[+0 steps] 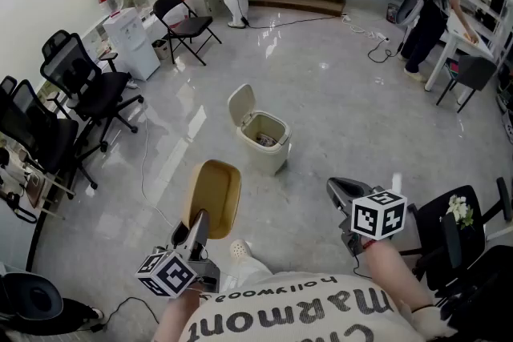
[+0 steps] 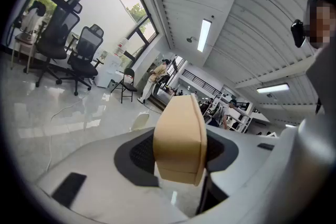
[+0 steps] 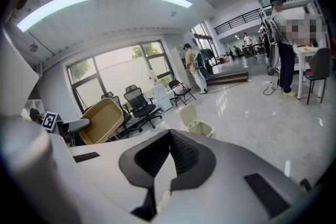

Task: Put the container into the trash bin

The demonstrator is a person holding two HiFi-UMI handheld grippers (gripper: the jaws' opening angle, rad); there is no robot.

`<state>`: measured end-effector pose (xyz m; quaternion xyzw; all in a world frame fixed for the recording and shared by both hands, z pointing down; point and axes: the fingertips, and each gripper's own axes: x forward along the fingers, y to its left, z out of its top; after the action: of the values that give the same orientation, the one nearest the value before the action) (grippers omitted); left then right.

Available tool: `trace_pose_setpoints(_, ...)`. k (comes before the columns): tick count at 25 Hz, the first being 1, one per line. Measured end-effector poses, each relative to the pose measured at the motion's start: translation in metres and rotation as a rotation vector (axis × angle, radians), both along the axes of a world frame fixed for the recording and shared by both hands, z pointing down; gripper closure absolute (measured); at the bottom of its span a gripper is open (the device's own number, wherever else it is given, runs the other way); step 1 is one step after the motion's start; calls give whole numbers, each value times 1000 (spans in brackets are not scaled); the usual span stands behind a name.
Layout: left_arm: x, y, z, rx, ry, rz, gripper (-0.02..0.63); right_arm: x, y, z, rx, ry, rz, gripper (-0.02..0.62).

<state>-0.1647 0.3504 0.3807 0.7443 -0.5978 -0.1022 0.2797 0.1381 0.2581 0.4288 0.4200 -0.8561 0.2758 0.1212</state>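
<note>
Head view: open floor (image 1: 345, 112) around bin (image 1: 269, 158)

We list, by place in the head view:

- Container (image 1: 215, 192), lower centre: tan, matt, smooth. It may be moulded pulp or dull plastic, and we cannot tell which.
- Bin (image 1: 264, 142), centre: cream plastic, smooth, with a slight sheen.
- Floor (image 1: 345, 100): pale marbled stone or tile, polished glossy, mirroring window light.
- Left gripper (image 1: 199, 219) and right gripper (image 1: 340, 190), bottom: grey matt plastic shells. Pads (image 3: 185, 153): black, finely ribbed, rubbery.
- Office chairs (image 1: 80, 76), left edge: black mesh backs.
- Folding chair (image 1: 186, 22), upper left: thin dark metal frame.
- Shirt (image 1: 304, 308), bottom edge: white printed cloth.
</note>
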Motion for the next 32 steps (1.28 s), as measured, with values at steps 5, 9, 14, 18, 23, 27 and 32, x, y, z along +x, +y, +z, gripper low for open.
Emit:
trace_pose_setpoints(5,2,1,2,-1,-1,1,405,3,2,5,-5,1,3,592)
trace_pose_setpoints(9,5,-1,1,2,-2,0,405,7,1,5,-7,1,7,592)
trace_pose_setpoints(14,10,1,1,3,-1,-3,405,15,2,7,-18,-6,20,592)
trace_pose_setpoints(18,11,0,5,-7,-5,-10,405,19,-4,19,-60,-51,43,592)
trace_pose_setpoints(23,-6,-11,20,-53,4,-21,407,7,-16,31,-95,-64,57,592)
trace_pose_setpoints(27,-17,-46,20,-66,23,15,407,3,-34,31,-113,-30,95,592)
trace_pose_setpoints(32,-17,-113,14,-53,37,106,407,6,-68,28,-138,-25,176,592)
